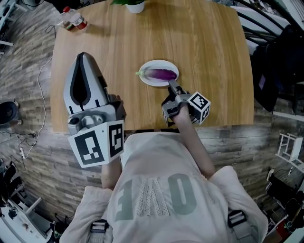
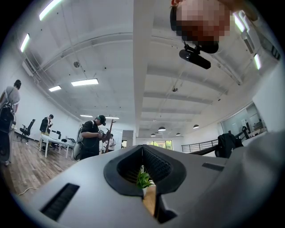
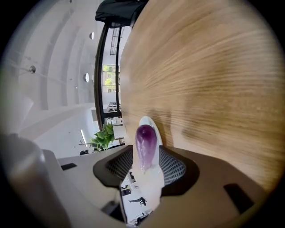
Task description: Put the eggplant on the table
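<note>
A purple eggplant (image 1: 162, 74) lies on a small white plate (image 1: 146, 81) near the middle of the wooden table (image 1: 209, 52). My right gripper (image 1: 171, 86) reaches to the plate's near edge and stands open. In the right gripper view the eggplant (image 3: 145, 143) lies lengthwise between the two jaws on the plate (image 3: 145, 120), and the pads stand clear of it on both sides. My left gripper (image 1: 84, 55) is held up over the table's left part, shut and with nothing in it. The left gripper (image 2: 142, 147) looks out over the room.
A bottle with a red cap (image 1: 76, 20) lies at the table's far left corner, and a white plant pot (image 1: 135, 5) stands at the far edge. A dark bag on a chair (image 1: 280, 61) is right of the table. People (image 2: 91, 136) stand far off in the room.
</note>
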The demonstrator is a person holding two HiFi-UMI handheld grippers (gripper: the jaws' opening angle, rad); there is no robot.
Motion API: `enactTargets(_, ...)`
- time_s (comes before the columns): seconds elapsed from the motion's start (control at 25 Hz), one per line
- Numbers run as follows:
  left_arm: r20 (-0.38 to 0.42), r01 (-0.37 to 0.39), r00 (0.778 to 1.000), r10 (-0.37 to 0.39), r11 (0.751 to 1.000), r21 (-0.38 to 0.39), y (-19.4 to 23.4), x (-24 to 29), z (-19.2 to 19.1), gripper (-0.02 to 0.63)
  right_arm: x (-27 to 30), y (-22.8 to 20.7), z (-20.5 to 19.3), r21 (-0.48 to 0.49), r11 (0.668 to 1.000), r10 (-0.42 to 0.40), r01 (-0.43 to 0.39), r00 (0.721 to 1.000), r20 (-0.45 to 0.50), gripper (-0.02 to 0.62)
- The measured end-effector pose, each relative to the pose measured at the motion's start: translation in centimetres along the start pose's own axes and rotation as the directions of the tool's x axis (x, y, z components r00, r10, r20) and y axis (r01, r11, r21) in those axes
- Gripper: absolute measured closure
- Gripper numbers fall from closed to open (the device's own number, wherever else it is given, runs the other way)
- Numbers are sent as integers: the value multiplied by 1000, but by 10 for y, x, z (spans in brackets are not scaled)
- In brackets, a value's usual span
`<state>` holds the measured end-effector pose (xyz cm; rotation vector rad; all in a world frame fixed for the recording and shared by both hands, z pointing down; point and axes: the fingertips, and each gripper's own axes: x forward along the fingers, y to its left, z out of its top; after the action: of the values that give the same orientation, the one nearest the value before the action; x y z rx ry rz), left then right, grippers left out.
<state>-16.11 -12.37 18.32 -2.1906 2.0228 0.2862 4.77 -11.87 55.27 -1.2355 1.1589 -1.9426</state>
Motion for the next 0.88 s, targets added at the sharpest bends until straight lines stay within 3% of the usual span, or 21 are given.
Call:
enactTargets(0.08, 7, -4, 1000, 4, 1000, -5, 1, -1, 2, 597, -5, 19, 11, -54, 998, 18, -16, 999, 35, 425)
enactTargets(0.2, 16, -7, 1000, 8, 1000, -12, 2, -2, 3, 597, -14, 73, 35, -213, 975, 90, -64, 990, 112, 422)
enactTargets(0.28, 21, -8, 1000, 8, 1000, -12, 1, -4, 5, 597, -25, 112, 46, -352, 932, 152, -84, 974, 170, 423)
enactTargets(0.36, 28, -6, 1000, 7, 1000, -12, 0, -5, 6, 597, -43, 149, 51, -516, 854, 220, -67, 945, 240, 423)
enactTargets(0.44, 36, -2, 999, 3, 1000, -13, -2, -6, 9, 597, -66, 186, 49, -696, 718, 311, -20, 903, 296, 423)
enactTargets(0.6, 47, 10, 999, -9, 1000, -15, -7, -4, 11, 597, -103, 256, 18, -926, 368, 510, 79, 816, 272, 425)
enactTargets(0.68, 45, 18, 999, -17, 1000, -17, -9, -2, 9, 597, -117, 284, -5, -974, 200, 585, 107, 784, 206, 453)
enactTargets(0.76, 42, 28, 999, -27, 999, -22, -12, -3, 8, 597, -128, 302, -30, -990, 48, 631, 130, 765, 131, 546)
enactTargets(0.84, 41, 39, 998, -37, 999, -26, -14, -3, 7, 597, -135, 312, -54, -986, -80, 646, 145, 761, 60, 565)
enactTargets(0.88, 41, 44, 998, -42, 999, -28, -15, -3, 7, 597, -136, 314, -65, -981, -127, 649, 145, 761, 28, 570)
